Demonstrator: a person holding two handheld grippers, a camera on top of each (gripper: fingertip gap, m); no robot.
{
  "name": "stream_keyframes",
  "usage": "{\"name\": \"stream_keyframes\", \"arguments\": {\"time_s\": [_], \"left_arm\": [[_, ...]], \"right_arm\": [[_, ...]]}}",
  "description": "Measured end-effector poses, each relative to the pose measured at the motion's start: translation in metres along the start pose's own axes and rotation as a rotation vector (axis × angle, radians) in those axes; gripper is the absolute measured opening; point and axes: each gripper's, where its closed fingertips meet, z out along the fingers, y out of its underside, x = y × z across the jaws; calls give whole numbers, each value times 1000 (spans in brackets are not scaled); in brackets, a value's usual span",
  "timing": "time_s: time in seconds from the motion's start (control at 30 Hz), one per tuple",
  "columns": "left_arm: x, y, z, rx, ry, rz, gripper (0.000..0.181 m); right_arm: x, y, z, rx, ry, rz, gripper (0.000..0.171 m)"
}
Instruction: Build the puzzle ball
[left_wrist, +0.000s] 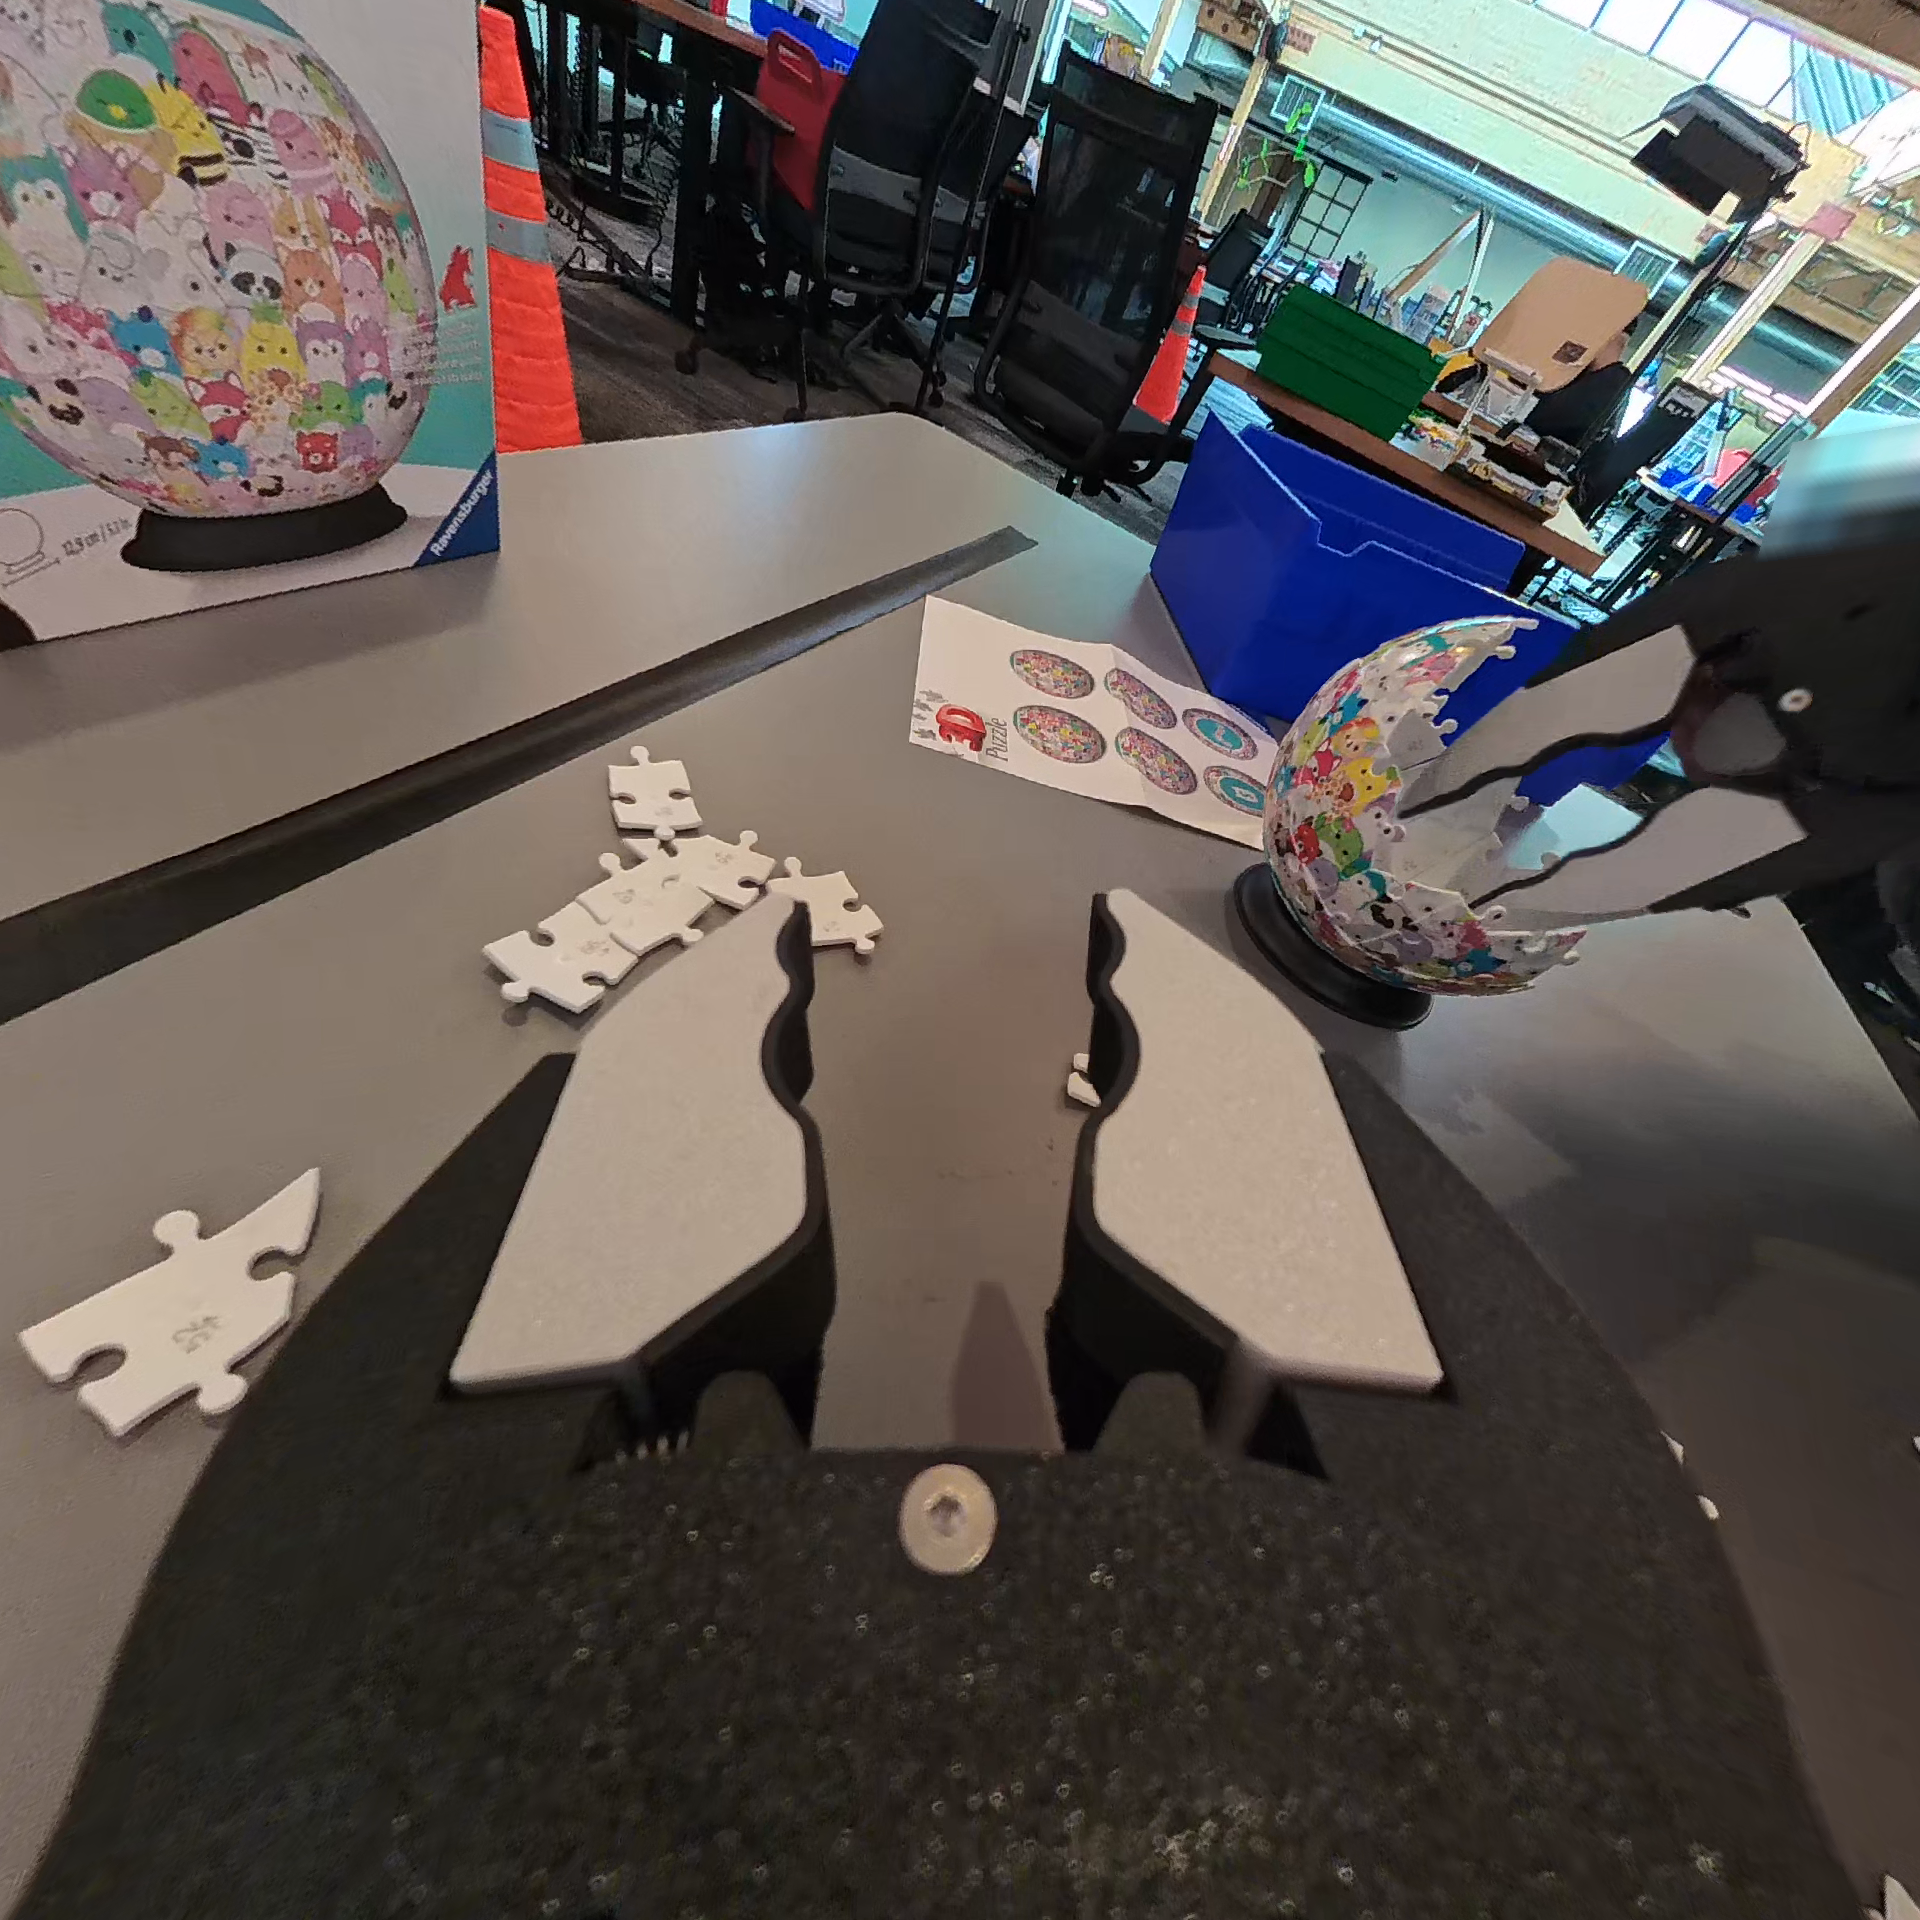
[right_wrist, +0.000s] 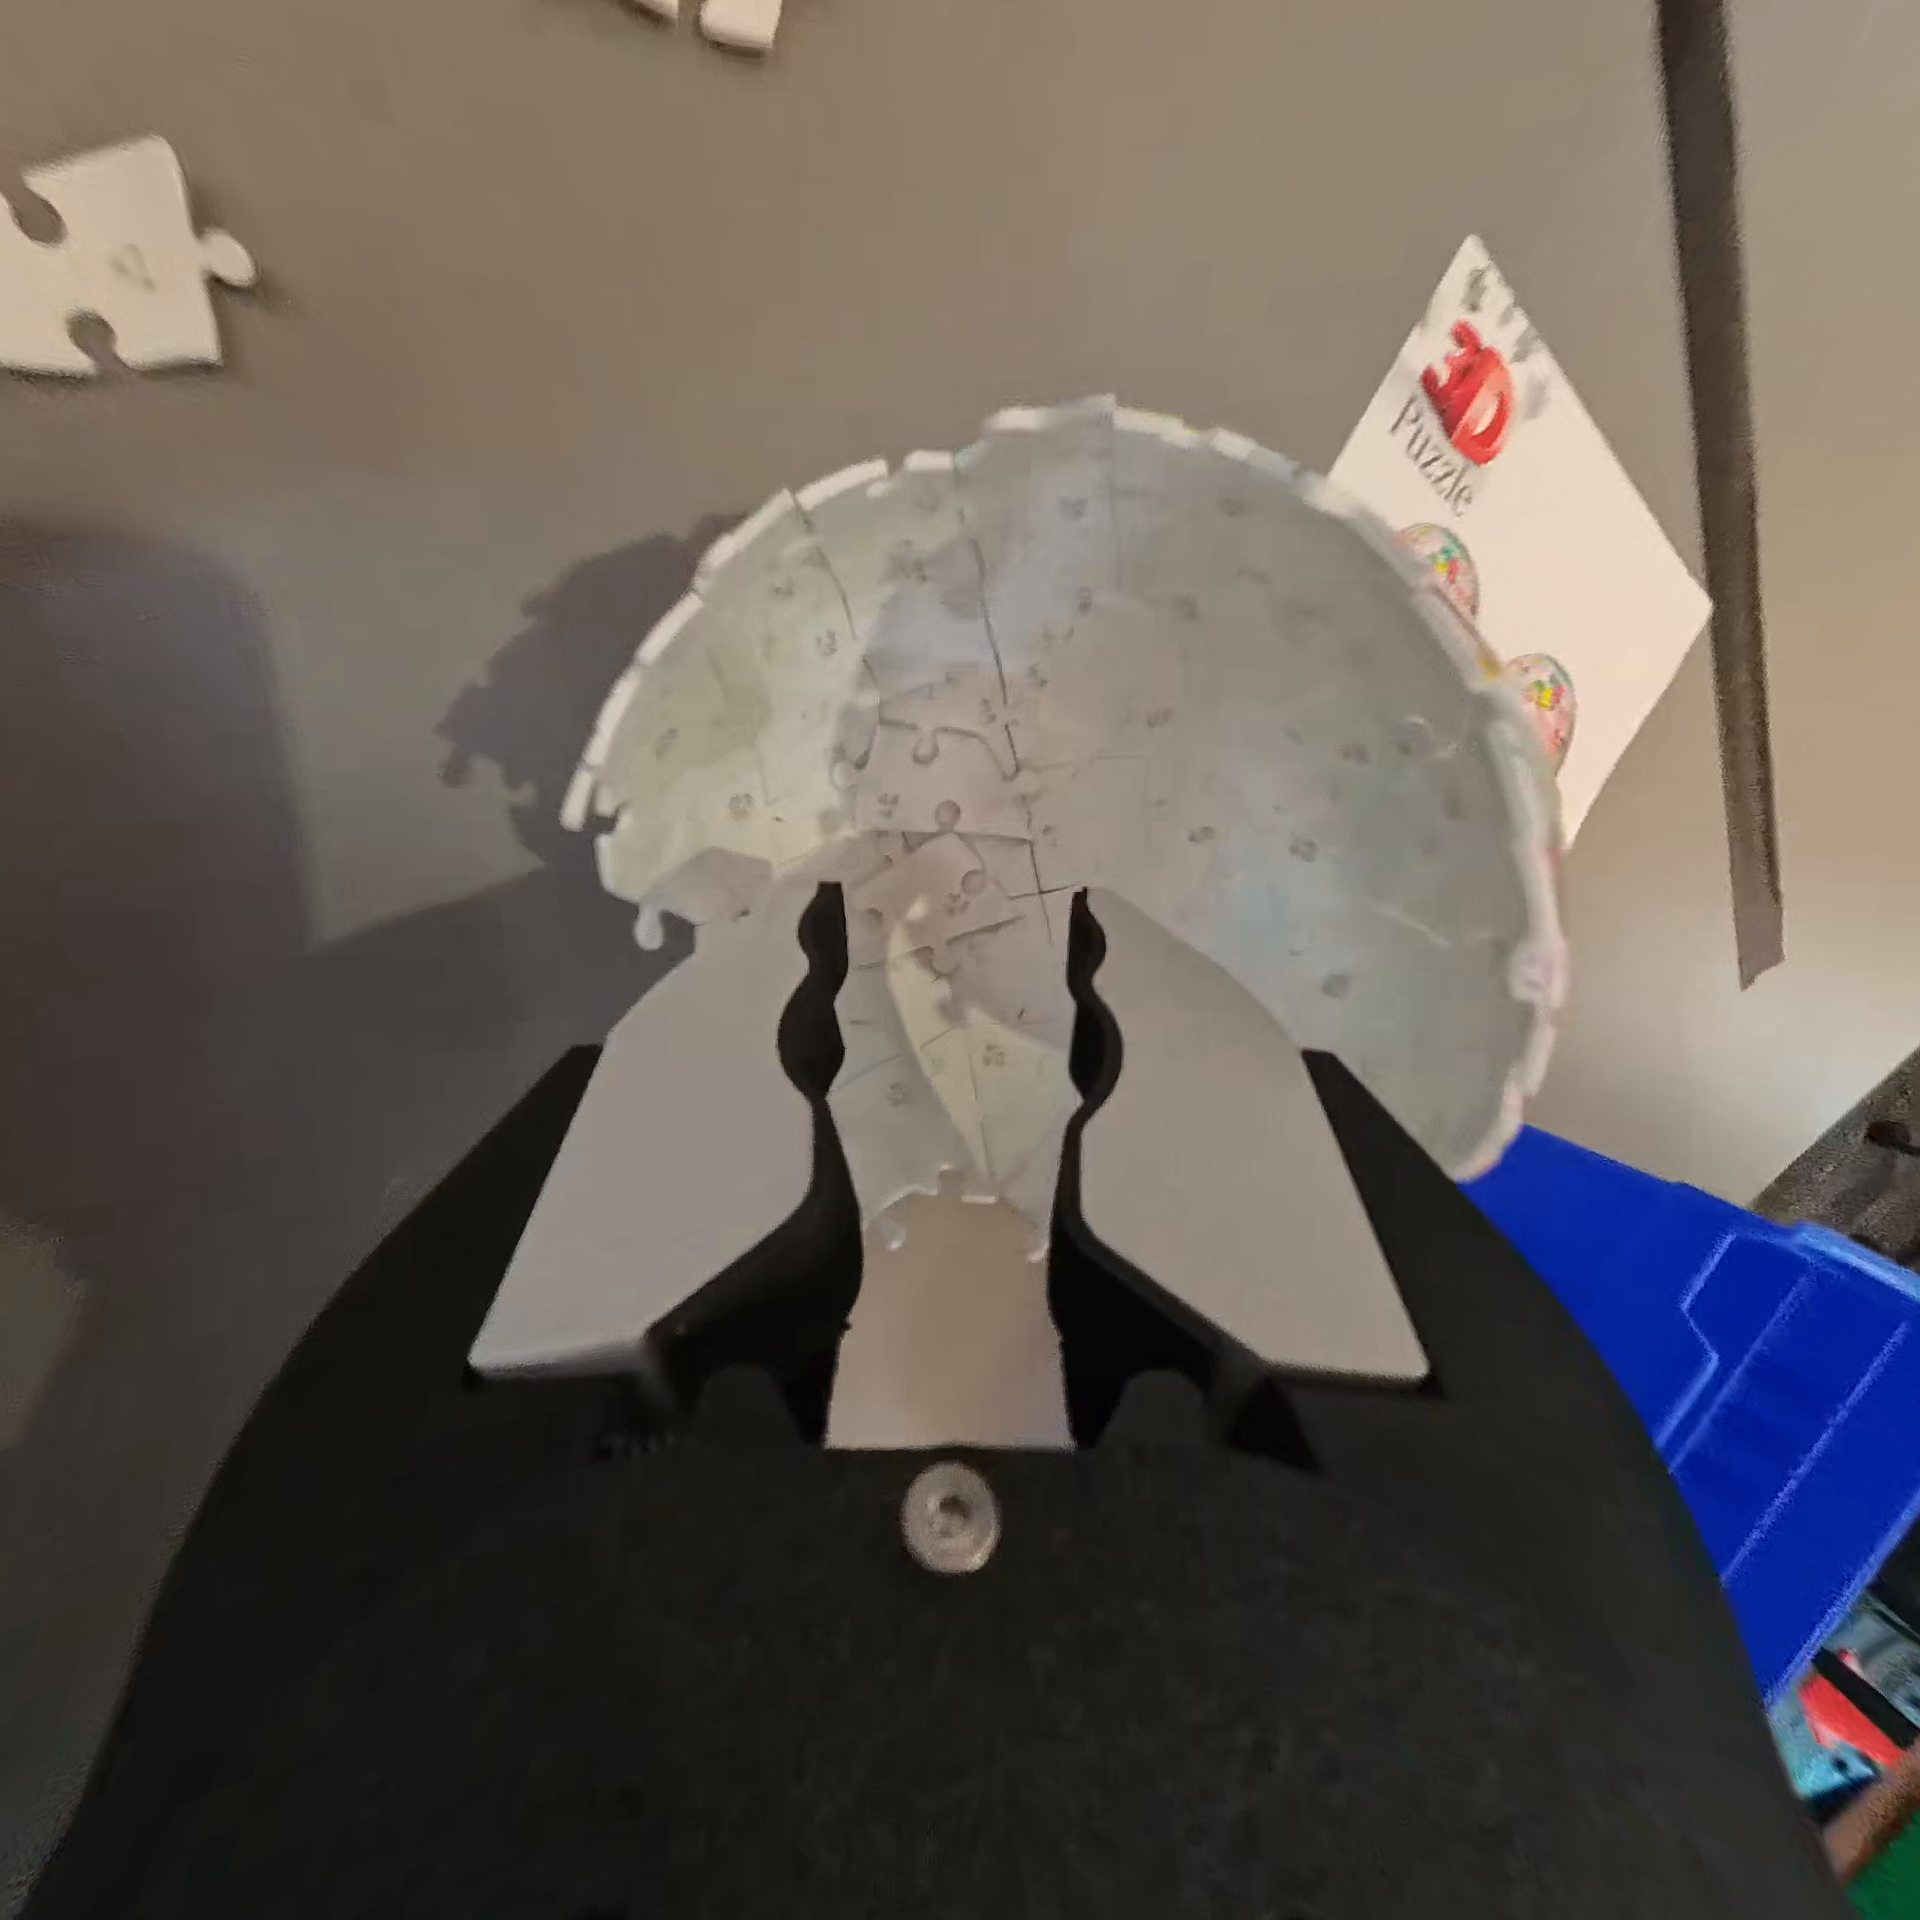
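Note:
The half-built puzzle ball (left_wrist: 1340, 831) stands on its black stand (left_wrist: 1330, 982) at the right of the grey table (left_wrist: 935, 1195), with colourful pictures outside and a white inside (right_wrist: 1143, 727). My right gripper (left_wrist: 1455, 852) reaches into the ball's open side, and in its own view (right_wrist: 954, 914) the jaws stand apart over the ball's near rim. My left gripper (left_wrist: 945, 935) is open and empty, low over the table. Several loose white pieces (left_wrist: 644, 894) lie just beyond its left finger. One piece (left_wrist: 177, 1320) lies at the near left, and a bit of another (left_wrist: 1081, 1086) shows by the right finger.
The puzzle box (left_wrist: 239, 291) stands at the far left. A folded leaflet (left_wrist: 1081, 717) lies behind the ball, next to a blue bin (left_wrist: 1330, 592). A dark seam (left_wrist: 520, 727) crosses the table. An orange cone (left_wrist: 525, 239), chairs and desks stand beyond the far edge. The grippers' ends are close to 25 cm from one another.

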Motion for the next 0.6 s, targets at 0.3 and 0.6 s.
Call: {"name": "stream_keyframes", "arguments": {"time_s": [0.3,0.6], "left_arm": [[0,1,1,-6,8,-5,50],[1,1,1,-10,12,-6,50]], "right_arm": [[2,6,13,-131,-84,11,42],[2,8,17,-238,-114,-14,39]]}}
